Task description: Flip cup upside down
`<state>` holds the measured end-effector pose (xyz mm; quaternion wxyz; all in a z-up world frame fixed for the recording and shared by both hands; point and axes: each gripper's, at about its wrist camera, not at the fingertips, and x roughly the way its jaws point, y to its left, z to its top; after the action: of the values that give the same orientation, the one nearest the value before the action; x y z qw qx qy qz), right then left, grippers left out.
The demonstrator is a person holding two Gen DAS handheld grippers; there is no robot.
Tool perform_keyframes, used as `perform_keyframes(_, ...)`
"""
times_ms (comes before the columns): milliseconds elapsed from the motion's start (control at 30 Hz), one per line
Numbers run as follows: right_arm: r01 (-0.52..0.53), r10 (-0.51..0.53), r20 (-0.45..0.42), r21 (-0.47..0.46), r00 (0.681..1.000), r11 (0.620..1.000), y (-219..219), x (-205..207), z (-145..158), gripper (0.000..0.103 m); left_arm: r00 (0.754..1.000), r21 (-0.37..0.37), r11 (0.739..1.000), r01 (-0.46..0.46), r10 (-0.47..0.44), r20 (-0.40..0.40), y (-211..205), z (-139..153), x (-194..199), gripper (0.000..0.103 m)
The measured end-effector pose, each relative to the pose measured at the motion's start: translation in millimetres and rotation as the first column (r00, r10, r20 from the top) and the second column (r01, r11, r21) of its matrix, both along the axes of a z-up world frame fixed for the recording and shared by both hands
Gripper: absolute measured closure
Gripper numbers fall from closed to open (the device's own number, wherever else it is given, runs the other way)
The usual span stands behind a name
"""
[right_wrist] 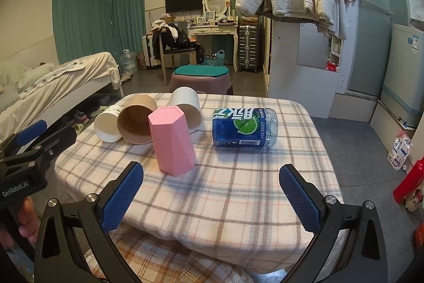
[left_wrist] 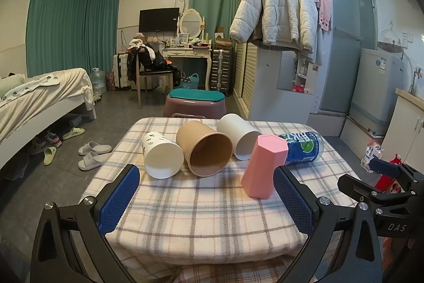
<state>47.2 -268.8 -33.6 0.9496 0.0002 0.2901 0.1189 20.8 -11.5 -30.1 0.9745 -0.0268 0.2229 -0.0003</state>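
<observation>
A pink hexagonal cup (left_wrist: 262, 166) (right_wrist: 172, 141) stands on the plaid-covered table (left_wrist: 201, 208) (right_wrist: 238, 190) with its closed end up. Behind it three cups lie on their sides with mouths toward me: a white printed one (left_wrist: 162, 155) (right_wrist: 107, 125), a brown paper one (left_wrist: 205, 151) (right_wrist: 136, 122) and a white one (left_wrist: 239, 135) (right_wrist: 186, 104). My left gripper (left_wrist: 206, 196) is open and empty at the table's near edge, its right pad close to the pink cup. My right gripper (right_wrist: 212, 194) is open and empty, in front of the pink cup.
A blue-labelled plastic bottle (left_wrist: 304, 147) (right_wrist: 243, 127) lies on its side right of the cups. A purple stool with a green cushion (left_wrist: 194, 101) (right_wrist: 201, 77) stands beyond the table. A bed (left_wrist: 39, 100) is at the left, and a red bottle (right_wrist: 408, 182) on the floor right.
</observation>
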Motion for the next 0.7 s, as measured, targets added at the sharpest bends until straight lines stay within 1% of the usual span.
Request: perform_keyframes(700, -0.005, 0.005, -0.01, -0.001, 1.0, 1.0, 1.6, -2.8, -4.8, 0.0, 1.0, 0.003, 1.0, -0.001, 0.001, 0.005, -0.3, 0.3, -0.8, 0.0)
